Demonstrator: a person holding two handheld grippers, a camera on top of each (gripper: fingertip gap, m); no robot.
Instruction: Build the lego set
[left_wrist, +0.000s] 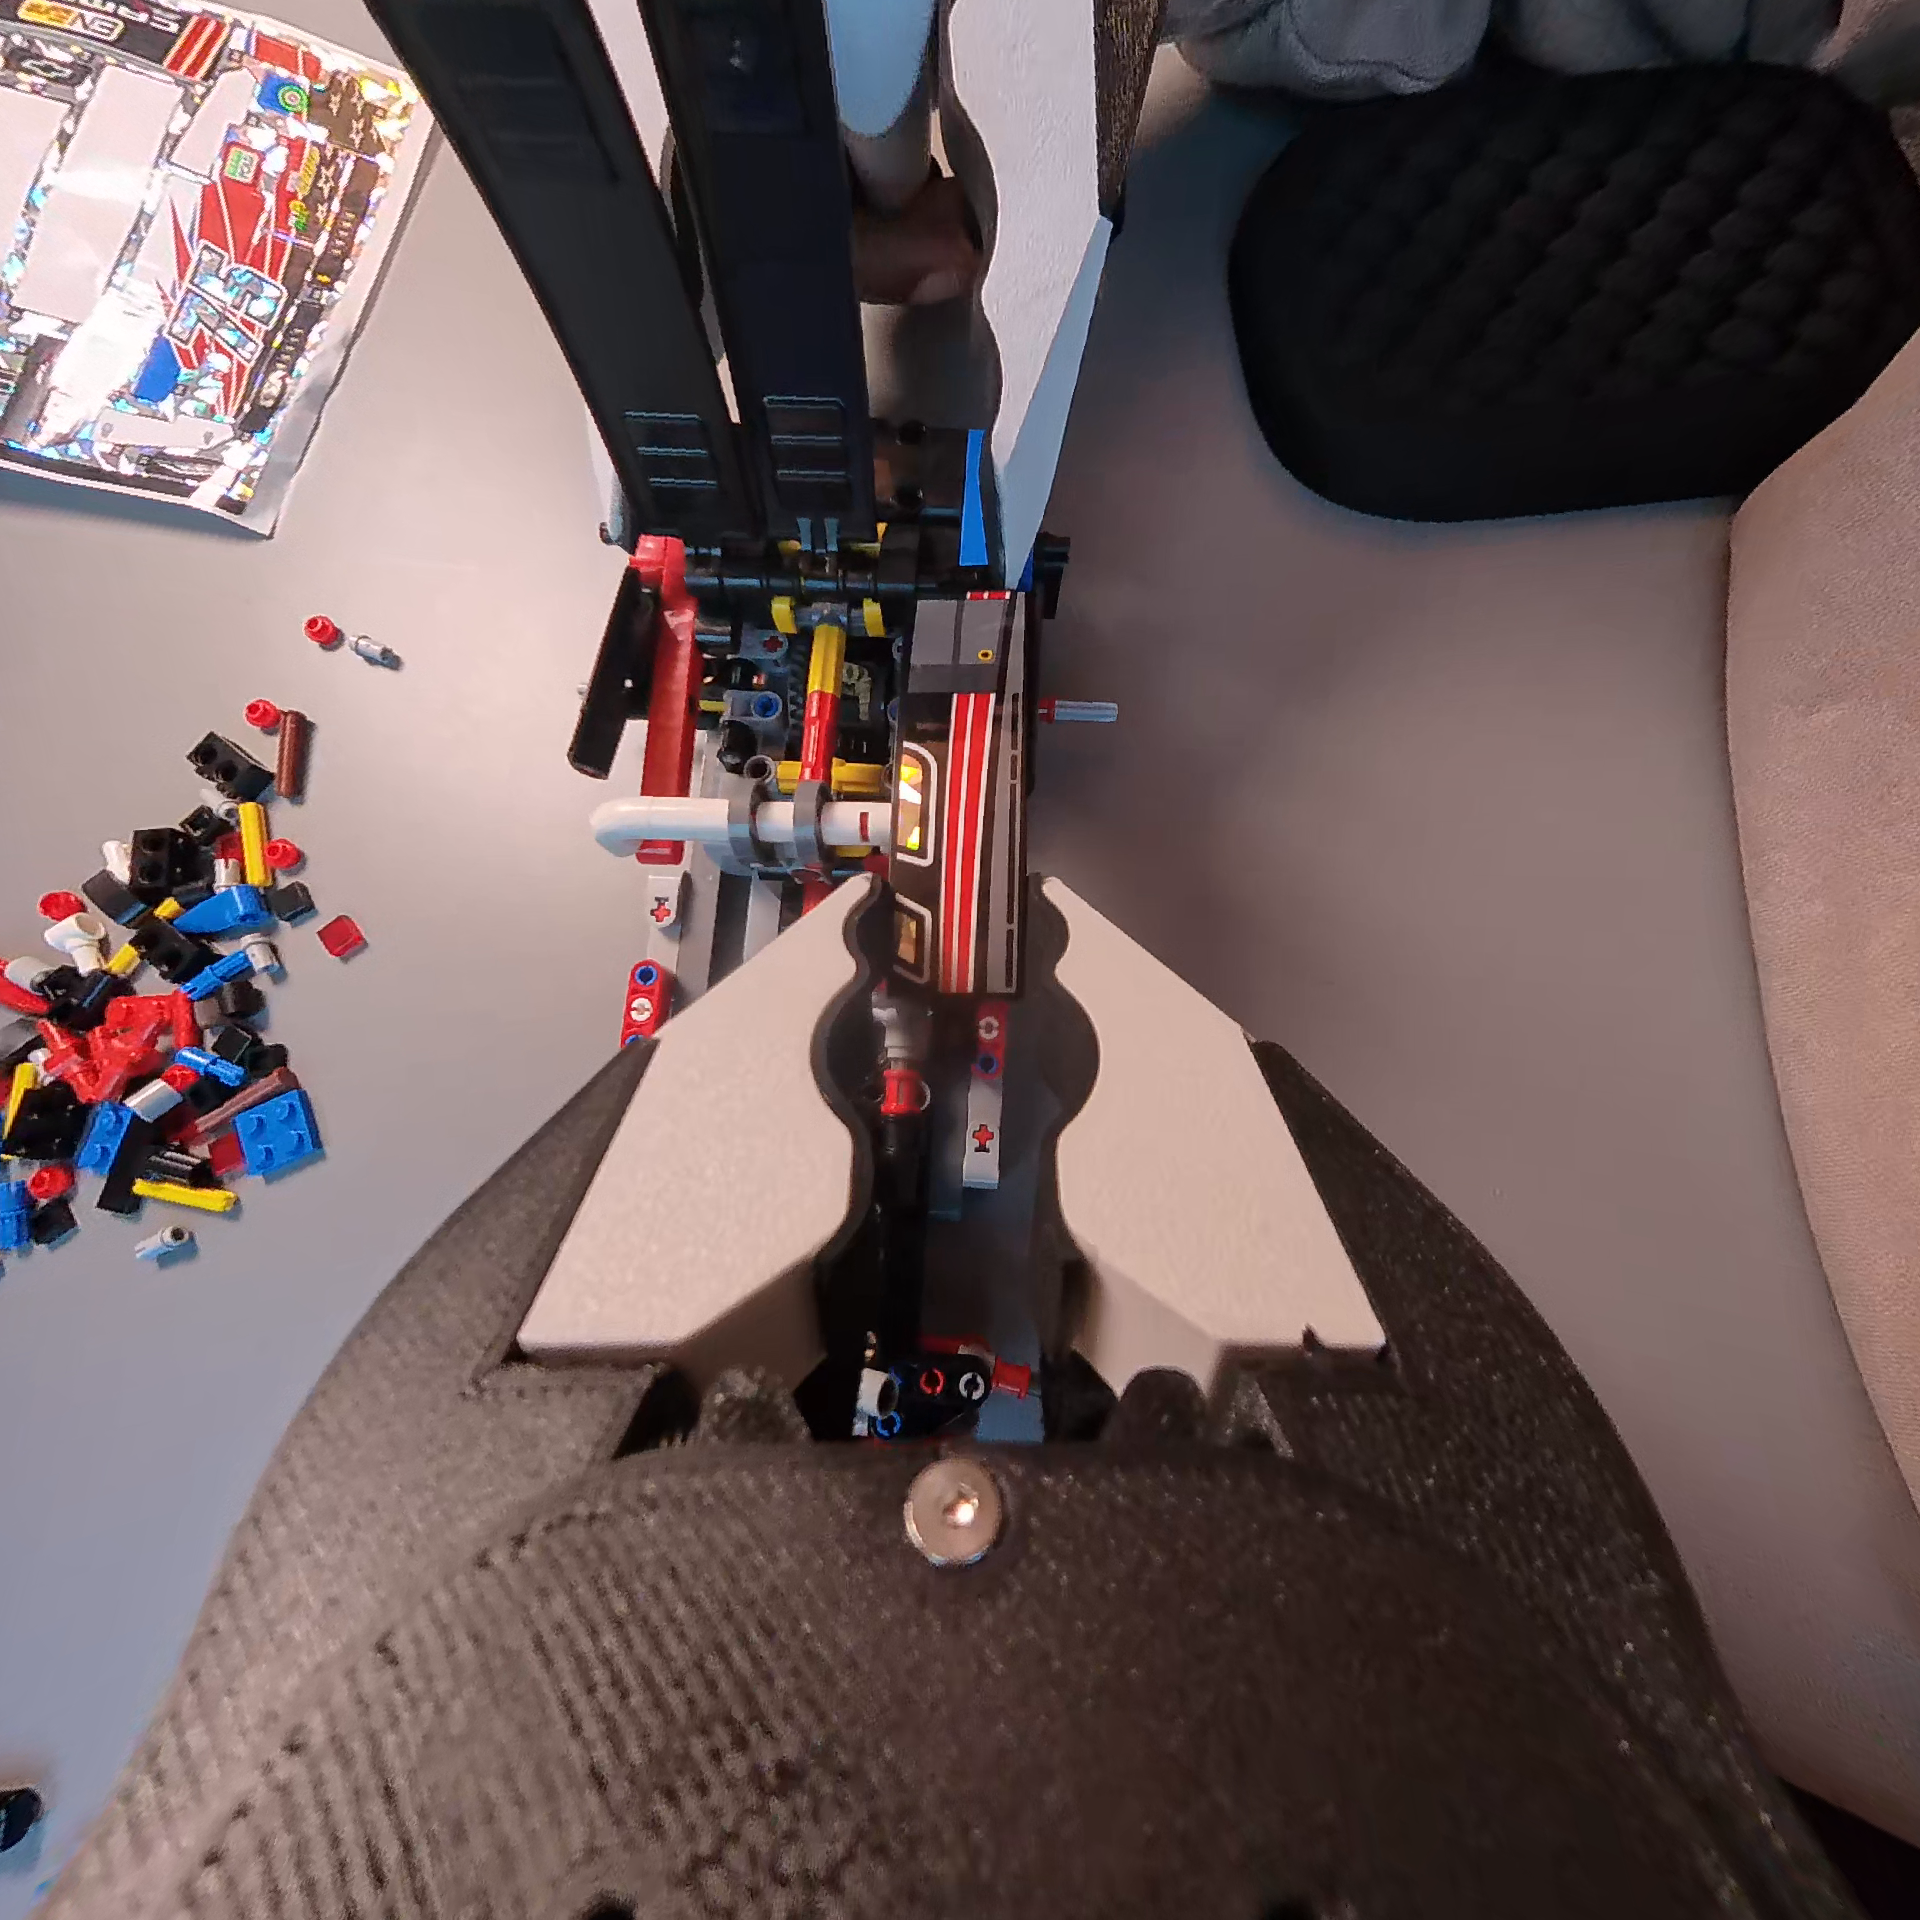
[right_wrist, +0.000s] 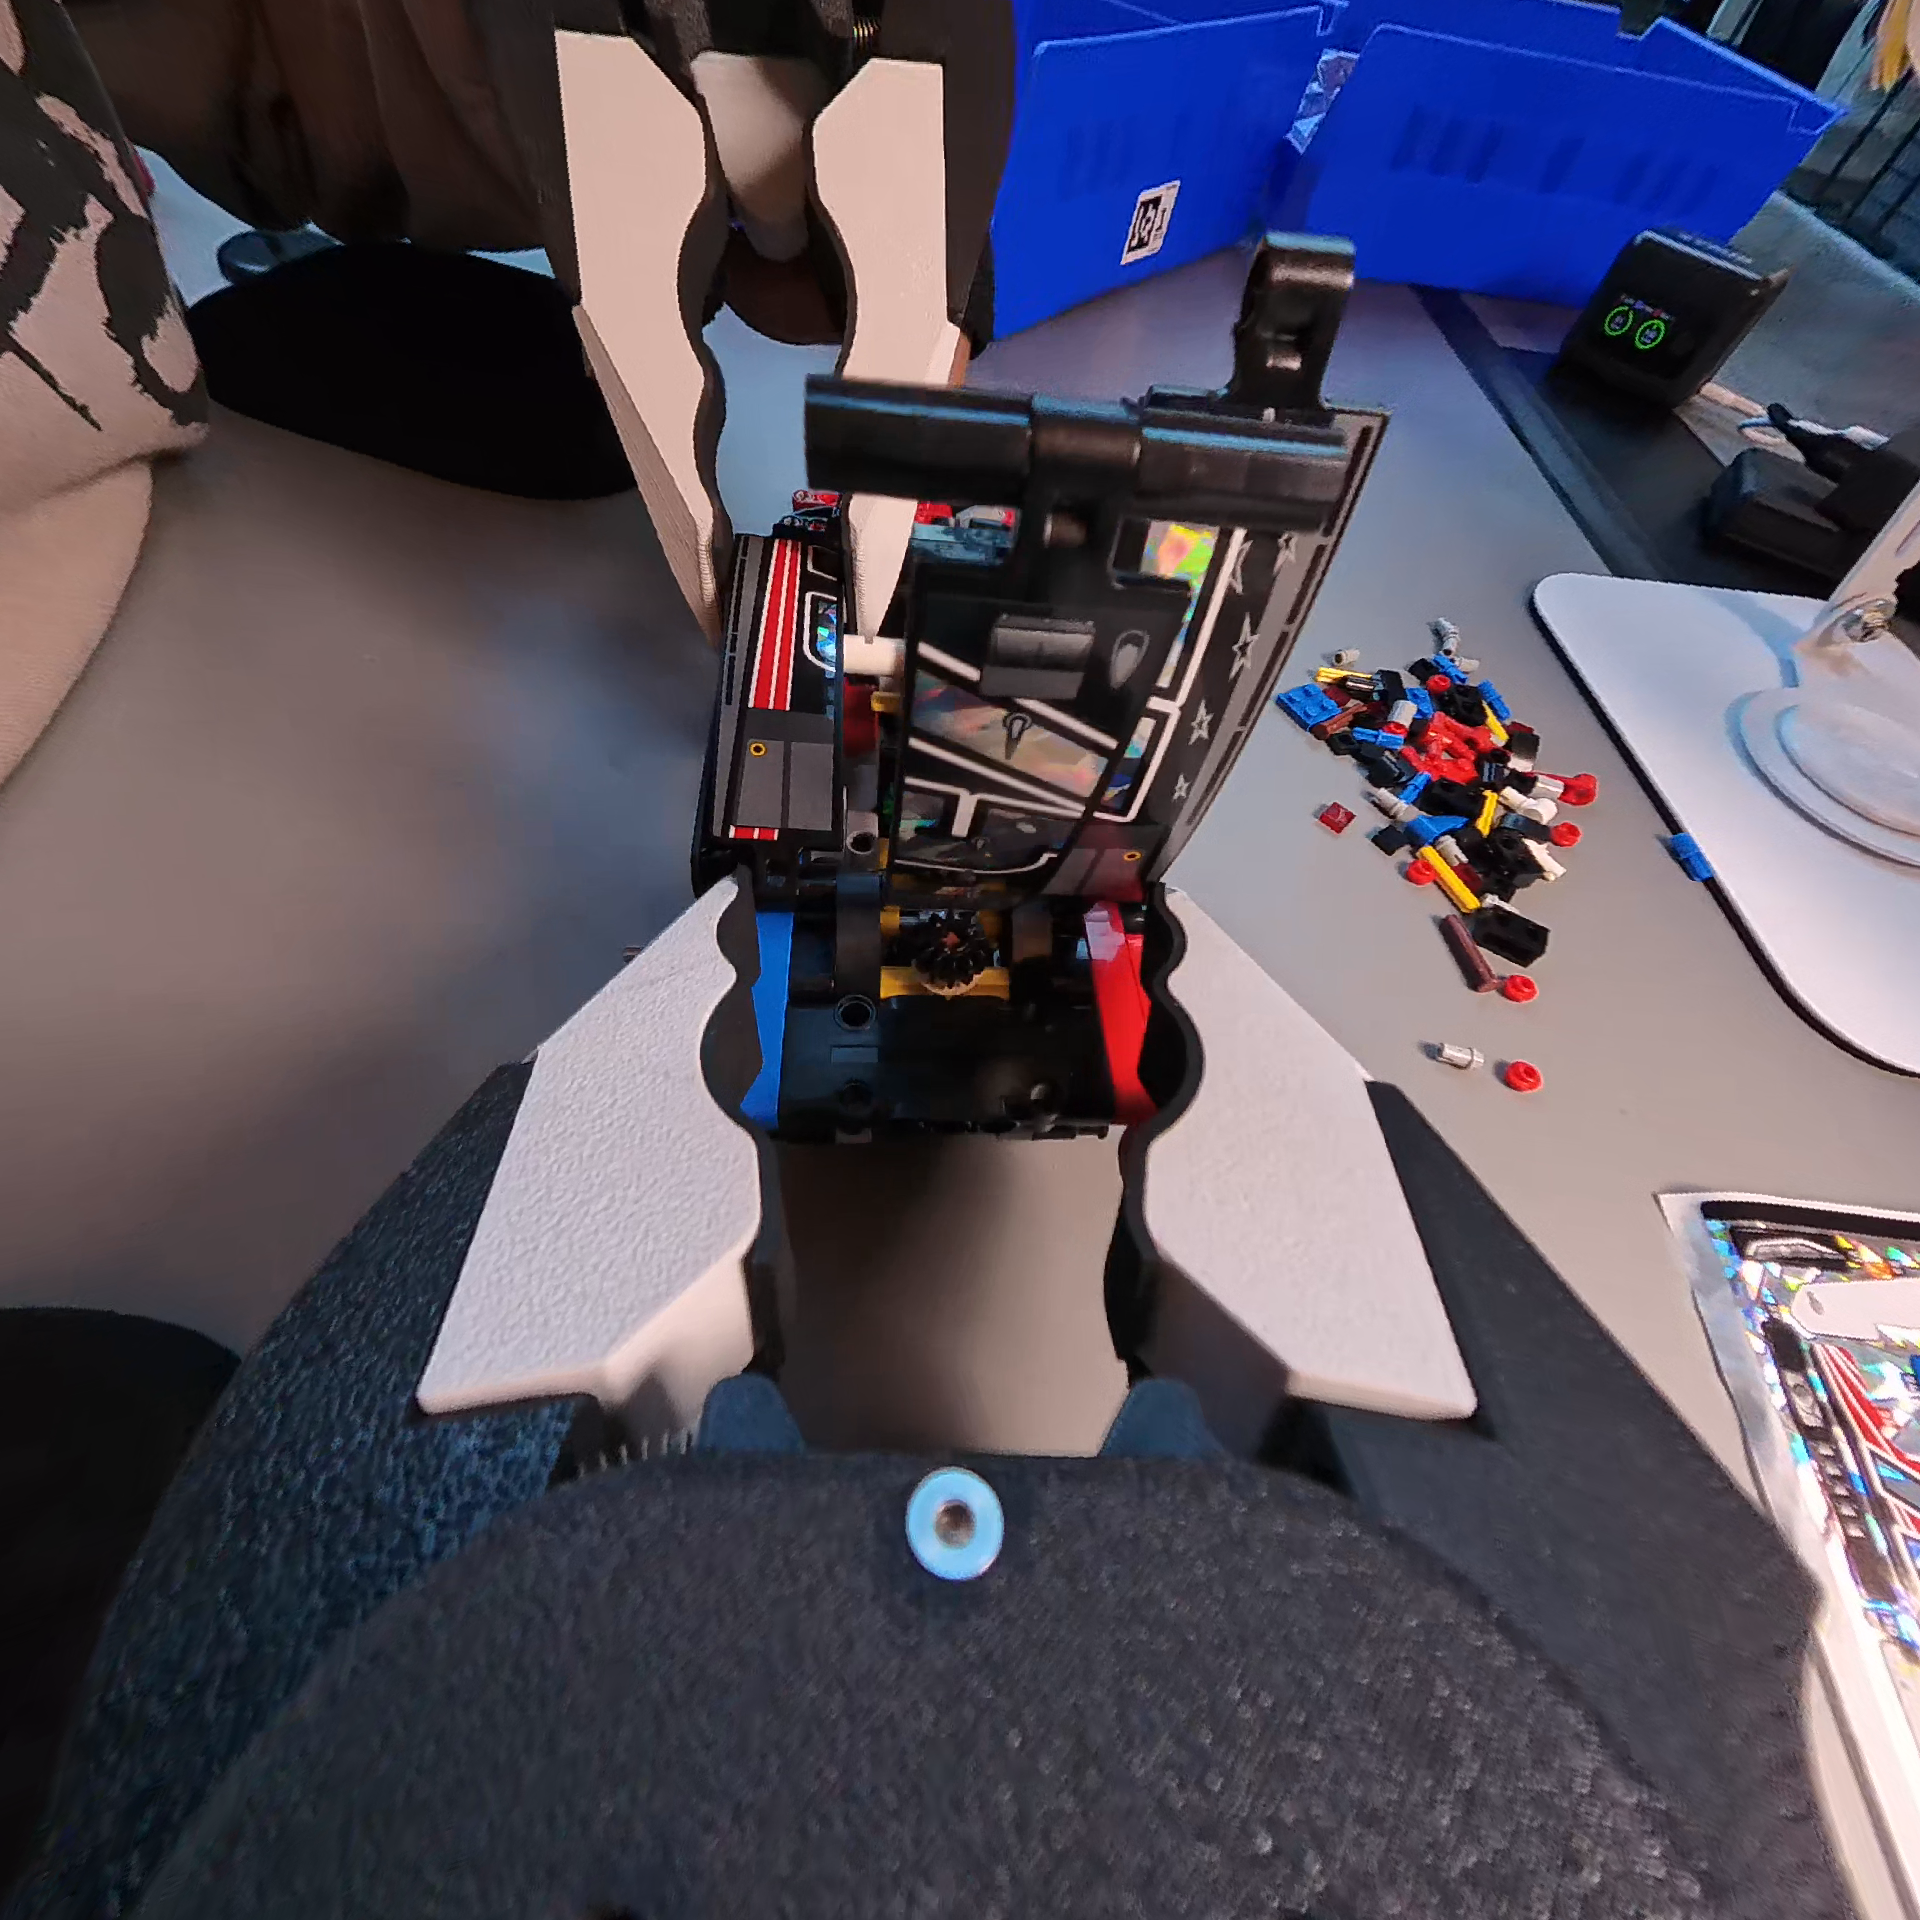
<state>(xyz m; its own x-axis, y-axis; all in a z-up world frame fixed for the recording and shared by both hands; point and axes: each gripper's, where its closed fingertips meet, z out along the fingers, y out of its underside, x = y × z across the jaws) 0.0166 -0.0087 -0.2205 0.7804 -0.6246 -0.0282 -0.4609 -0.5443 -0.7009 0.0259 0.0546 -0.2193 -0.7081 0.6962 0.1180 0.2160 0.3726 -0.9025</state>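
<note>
Right tool (right_wrist: 951, 1018) clamped around near end of lego model (right_wrist: 935, 831), fingers (right_wrist: 623, 1143) flanking blue and red side beams. Black stickered panel (right_wrist: 1091, 675) hinged upright above chassis. Left tool (right_wrist: 790, 582) reaching in from far side, gripping striped side panel (right_wrist: 774, 707). Loose brick pile (right_wrist: 1444, 779) on grey bench (right_wrist: 364, 935), right of model. Sticker sheet (right_wrist: 1829, 1403) at lower right; blue bins (right_wrist: 1455, 145) behind.
</note>
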